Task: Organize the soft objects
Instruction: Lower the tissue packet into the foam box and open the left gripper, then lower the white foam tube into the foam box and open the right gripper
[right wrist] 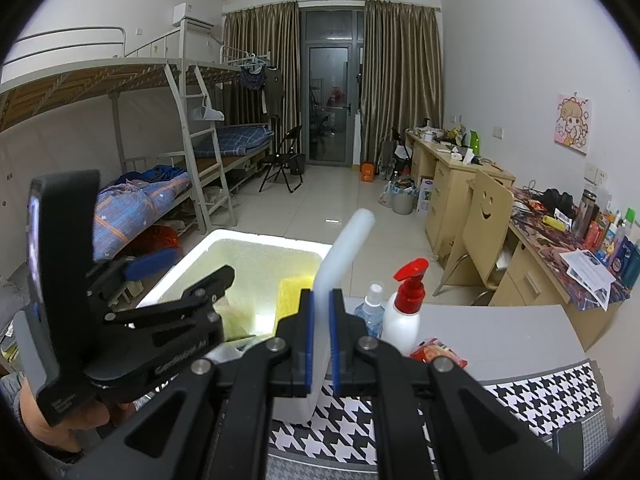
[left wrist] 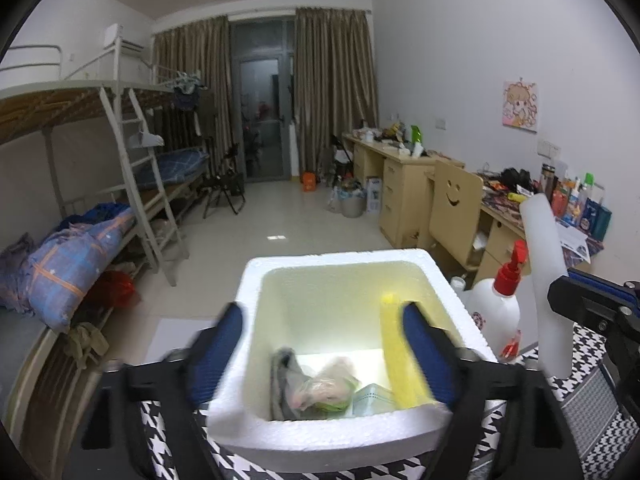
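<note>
Right tongs [right wrist: 320, 340]: yours are clamped on the white foam tube [right wrist: 340, 256], upright, beside the box [right wrist: 224, 240].
Left tongs [left wrist: 322, 344]: yours are apart, astride the box's near wall; yellow tube [left wrist: 400, 356] against the right pad.

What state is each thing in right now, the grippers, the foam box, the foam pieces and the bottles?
Left gripper: open, straddling the box's left wall.
Right gripper: shut on white foam tube.
Foam box: open, lidless, holding soft items.
Yellow foam strip: upright in box.
Pump bottle: upright, capped.
Spray bottle: upright.
</note>
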`<state>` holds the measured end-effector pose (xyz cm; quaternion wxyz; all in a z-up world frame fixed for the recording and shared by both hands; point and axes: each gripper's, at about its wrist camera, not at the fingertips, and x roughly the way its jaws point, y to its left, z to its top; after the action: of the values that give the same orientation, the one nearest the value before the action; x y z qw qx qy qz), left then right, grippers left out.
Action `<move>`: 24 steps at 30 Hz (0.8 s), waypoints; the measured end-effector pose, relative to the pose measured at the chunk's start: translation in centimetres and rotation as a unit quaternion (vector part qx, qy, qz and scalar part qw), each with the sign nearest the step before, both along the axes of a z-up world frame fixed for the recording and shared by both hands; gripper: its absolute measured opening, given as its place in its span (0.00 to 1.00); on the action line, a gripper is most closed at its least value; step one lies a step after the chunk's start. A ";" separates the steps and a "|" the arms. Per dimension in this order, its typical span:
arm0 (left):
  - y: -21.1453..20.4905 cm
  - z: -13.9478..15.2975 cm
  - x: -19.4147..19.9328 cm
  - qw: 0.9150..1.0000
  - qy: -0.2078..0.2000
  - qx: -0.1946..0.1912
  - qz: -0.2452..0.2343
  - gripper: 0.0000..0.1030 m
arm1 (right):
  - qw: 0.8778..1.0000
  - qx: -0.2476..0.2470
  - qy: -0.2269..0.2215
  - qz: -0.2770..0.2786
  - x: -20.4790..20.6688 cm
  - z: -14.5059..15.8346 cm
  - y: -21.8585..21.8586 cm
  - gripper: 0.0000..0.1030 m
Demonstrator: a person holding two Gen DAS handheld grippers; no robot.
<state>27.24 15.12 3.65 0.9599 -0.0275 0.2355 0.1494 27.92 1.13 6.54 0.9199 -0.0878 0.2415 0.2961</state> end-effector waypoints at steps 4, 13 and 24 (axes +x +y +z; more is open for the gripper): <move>0.4 0.4 -1.4 1.000 -0.017 0.001 0.010 0.99 | 1.000 0.002 0.006 0.003 0.1 0.0 0.4 0.09; 1.7 1.1 -3.6 0.999 -0.033 0.009 0.029 0.99 | 1.000 -0.005 0.015 0.022 0.4 -0.3 2.5 0.09; 3.6 1.5 -6.4 0.998 -0.049 0.005 0.048 0.99 | 0.999 -0.022 0.030 0.029 1.7 -1.5 5.2 0.09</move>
<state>20.86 18.67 5.18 0.9621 -0.0418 0.1857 0.1953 29.62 6.36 5.06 0.9011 -0.1062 0.2727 0.3199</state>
